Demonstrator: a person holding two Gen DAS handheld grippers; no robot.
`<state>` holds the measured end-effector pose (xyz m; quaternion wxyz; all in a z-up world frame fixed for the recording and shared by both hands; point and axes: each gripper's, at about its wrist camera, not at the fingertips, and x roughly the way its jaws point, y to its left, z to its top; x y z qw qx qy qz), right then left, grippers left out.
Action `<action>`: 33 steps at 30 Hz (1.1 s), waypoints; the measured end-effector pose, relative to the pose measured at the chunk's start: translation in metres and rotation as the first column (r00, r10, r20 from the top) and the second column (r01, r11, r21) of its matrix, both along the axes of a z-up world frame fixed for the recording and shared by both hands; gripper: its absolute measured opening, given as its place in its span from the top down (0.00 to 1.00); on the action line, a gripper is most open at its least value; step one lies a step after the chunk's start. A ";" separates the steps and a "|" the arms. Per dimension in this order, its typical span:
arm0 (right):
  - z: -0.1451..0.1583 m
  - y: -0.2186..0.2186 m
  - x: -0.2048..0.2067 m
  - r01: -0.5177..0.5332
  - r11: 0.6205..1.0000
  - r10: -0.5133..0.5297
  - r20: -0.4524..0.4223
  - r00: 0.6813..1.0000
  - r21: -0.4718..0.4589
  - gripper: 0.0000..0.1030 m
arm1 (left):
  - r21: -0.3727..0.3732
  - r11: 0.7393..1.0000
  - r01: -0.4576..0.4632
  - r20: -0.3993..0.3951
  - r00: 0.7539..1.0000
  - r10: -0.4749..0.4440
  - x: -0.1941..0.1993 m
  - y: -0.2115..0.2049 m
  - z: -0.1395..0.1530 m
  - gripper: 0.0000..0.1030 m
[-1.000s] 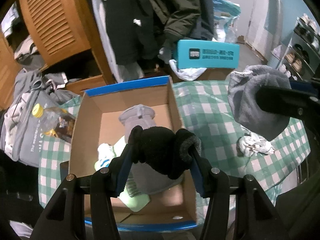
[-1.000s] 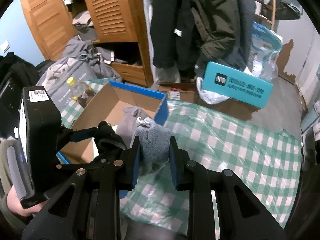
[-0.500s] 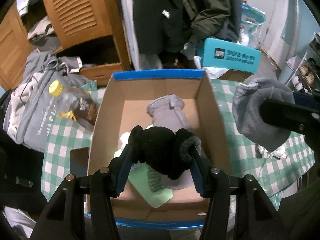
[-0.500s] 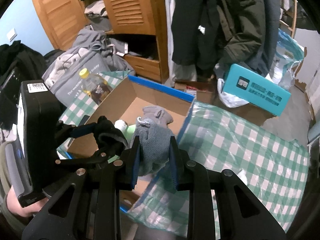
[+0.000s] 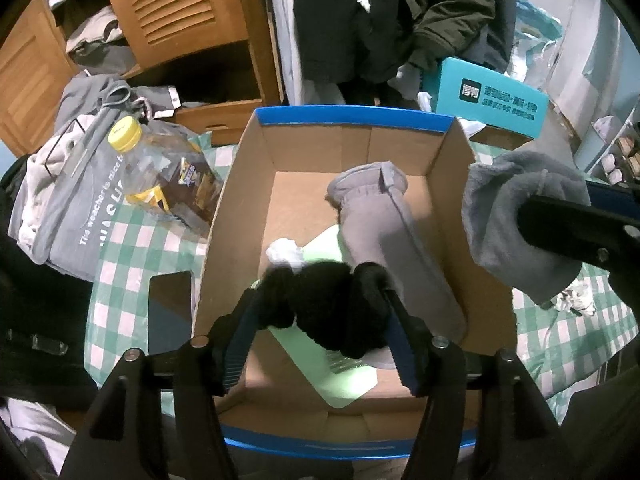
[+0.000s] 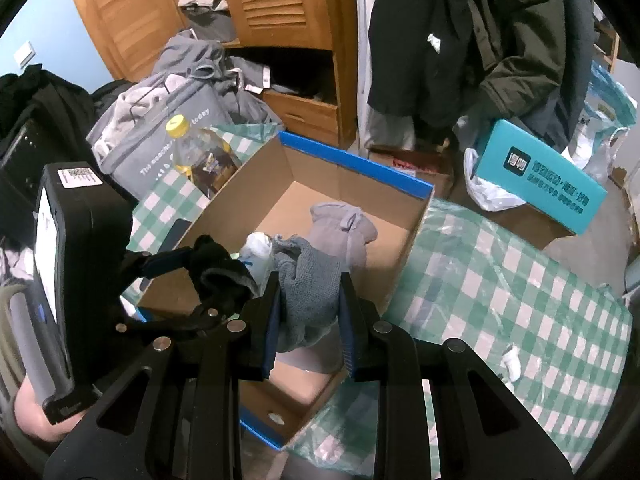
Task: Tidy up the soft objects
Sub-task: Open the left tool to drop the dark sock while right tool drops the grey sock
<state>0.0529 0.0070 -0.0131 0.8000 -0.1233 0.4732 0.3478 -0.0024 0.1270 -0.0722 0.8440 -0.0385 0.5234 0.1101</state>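
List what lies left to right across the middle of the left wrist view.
grey tote bag → yellow-capped bottle → cardboard box → grey mitten inside it → grey fuzzy sock in the right gripper

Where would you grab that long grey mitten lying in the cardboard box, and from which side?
Probably across the long, flat body of the grey mitten, coming straight down from above, one finger on each long edge. It lies flat on the floor of the cardboard box, cuff toward the far wall. The box walls block any sideways approach, and the cuff is bunched and thicker, so it looks harder to span.
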 end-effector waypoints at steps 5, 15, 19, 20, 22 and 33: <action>-0.006 0.003 0.004 0.008 1.000 -0.008 -0.014 1.000 -0.005 0.76 | 0.009 1.000 -0.020 0.009 1.000 0.020 -0.003 0.007 0.003 0.23; -0.015 0.012 0.004 0.003 1.000 -0.004 -0.028 1.000 -0.026 0.67 | 0.019 0.999 -0.030 -0.004 1.000 0.030 -0.005 0.012 0.000 0.22; -0.017 0.012 0.005 0.012 0.999 -0.013 -0.033 0.999 -0.030 0.60 | 0.020 0.999 -0.028 -0.001 1.000 0.028 -0.006 0.013 0.000 0.22; -0.016 0.012 0.006 0.015 1.000 -0.016 -0.036 0.999 -0.026 0.55 | 0.021 0.999 -0.027 -0.001 1.000 0.027 -0.006 0.013 0.000 0.22; -0.015 0.010 0.006 0.019 1.000 -0.020 -0.038 0.999 -0.019 0.51 | 0.022 0.999 -0.023 -0.001 1.000 0.024 -0.006 0.012 0.001 0.22; -0.008 -0.003 0.008 0.062 0.998 -0.062 -0.029 0.998 0.004 0.37 | 0.025 1.000 -0.017 0.003 1.000 0.017 -0.005 0.006 0.004 0.22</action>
